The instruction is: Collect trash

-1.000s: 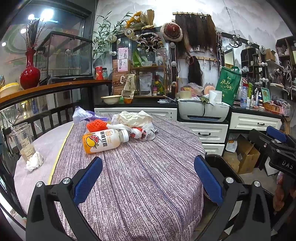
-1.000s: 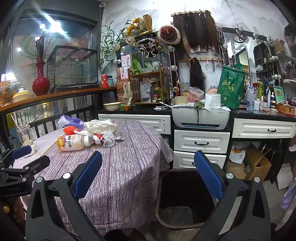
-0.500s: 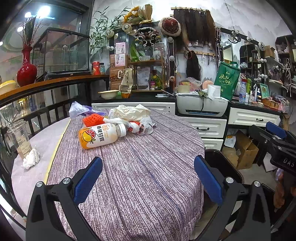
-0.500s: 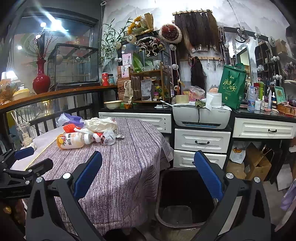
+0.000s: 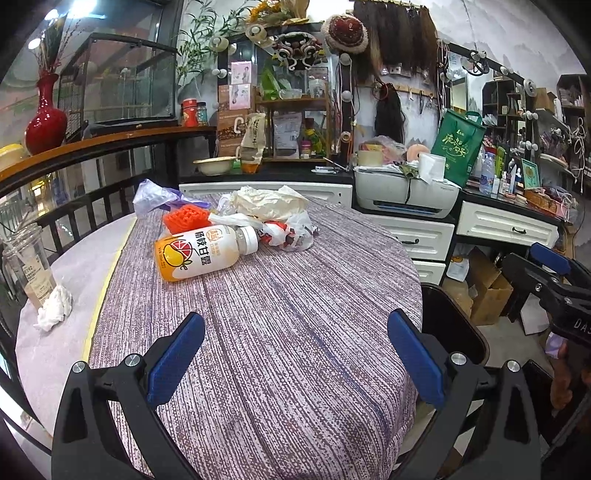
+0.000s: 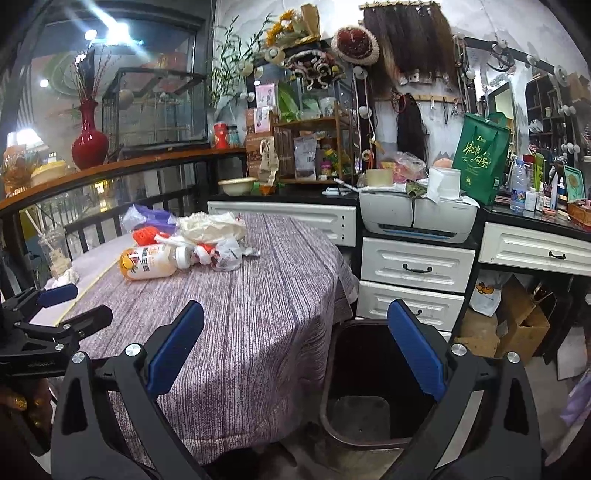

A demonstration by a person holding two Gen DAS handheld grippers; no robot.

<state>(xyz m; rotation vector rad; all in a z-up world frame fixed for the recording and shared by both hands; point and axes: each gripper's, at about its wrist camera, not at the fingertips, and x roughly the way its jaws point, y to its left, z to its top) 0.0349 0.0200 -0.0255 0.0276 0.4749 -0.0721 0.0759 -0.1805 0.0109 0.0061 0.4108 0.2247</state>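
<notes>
A cluttered hair or costume shop: hairpieces [image 5: 397, 35] hang above bulb-lined mirrors [image 6: 502, 99] and a crowded counter [image 5: 509, 199].

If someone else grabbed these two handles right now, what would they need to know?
Left gripper: open, holding nothing, over the near part of the table.
Right gripper: open, holding nothing, over the bin beside the table.
Trash sits in one pile at the far side: bottle lying down, orange net, plastic bags. A tissue lies by the cup.
Nothing seems collected yet; everything is left to bin.
</notes>
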